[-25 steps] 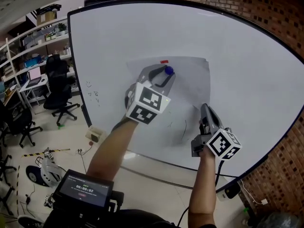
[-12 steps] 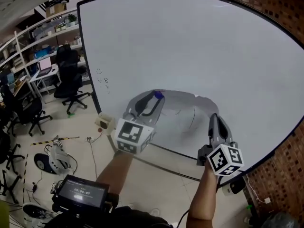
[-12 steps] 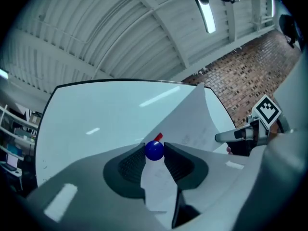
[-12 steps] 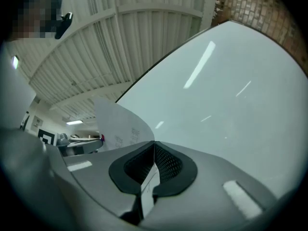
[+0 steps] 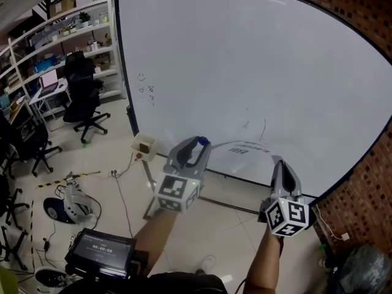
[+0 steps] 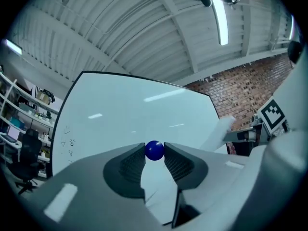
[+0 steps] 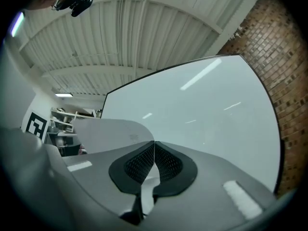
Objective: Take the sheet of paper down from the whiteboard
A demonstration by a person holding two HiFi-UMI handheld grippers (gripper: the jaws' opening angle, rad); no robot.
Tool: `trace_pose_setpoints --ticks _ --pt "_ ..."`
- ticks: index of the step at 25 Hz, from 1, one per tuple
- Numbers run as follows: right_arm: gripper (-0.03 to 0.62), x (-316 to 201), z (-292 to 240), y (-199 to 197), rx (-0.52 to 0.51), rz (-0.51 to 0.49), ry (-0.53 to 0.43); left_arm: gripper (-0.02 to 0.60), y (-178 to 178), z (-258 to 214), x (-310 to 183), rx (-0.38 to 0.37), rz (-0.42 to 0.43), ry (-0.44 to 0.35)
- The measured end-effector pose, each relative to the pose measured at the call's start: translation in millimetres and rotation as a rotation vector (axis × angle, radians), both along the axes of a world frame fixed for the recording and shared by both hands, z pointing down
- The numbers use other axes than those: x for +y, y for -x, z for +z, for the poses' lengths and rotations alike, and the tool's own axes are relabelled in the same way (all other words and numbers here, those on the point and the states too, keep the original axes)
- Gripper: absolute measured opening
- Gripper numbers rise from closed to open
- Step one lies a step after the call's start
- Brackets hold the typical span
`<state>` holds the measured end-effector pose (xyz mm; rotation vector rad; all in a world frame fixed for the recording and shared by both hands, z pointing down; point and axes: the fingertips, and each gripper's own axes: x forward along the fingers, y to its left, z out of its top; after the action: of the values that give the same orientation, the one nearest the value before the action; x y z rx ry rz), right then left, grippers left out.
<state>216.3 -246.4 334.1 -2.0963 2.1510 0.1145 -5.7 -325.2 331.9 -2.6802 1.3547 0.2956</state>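
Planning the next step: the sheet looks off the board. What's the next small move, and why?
Probably reach the left tongs to the whiteboard and park the blue magnet there. The sheet is off the board, pinched in the shut right tongs, so the task looks done. The magnet sits clamped in the left tongs with nothing to pin.

Before whiteboard [image 5: 245,60]: sheet of paper [image 5: 245,148] between left gripper [image 5: 196,143] and right gripper [image 5: 278,162]; ball [image 6: 154,150] in left fingers [image 6: 131,163].

Left tool [image 5: 196,146] and right tool [image 5: 278,163] are grey, black-padded.
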Motion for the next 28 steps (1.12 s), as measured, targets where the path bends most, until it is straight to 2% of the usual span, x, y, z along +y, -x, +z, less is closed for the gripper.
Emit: trace_pose_setpoints --ticks 6,13,20,28 --pt "0.012 49.3 33.6 37.6 0.068 0.104 0.062 0.123 41.5 37.0 38.6 0.008 0.027 0.057" --pt "0.012 92.2 45.8 52.2 0.079 0.147 0.091 0.123 54.4 52.6 76.0 0.007 0.047 0.094" --pt "0.012 98.4 51.0 48.6 0.096 0.154 0.102 0.123 47.2 51.3 83.7 -0.01 0.017 0.096" --pt "0.012 101.7 47.9 44.6 0.116 0.119 0.095 0.123 18.2 57.8 101.5 -0.015 0.001 0.11"
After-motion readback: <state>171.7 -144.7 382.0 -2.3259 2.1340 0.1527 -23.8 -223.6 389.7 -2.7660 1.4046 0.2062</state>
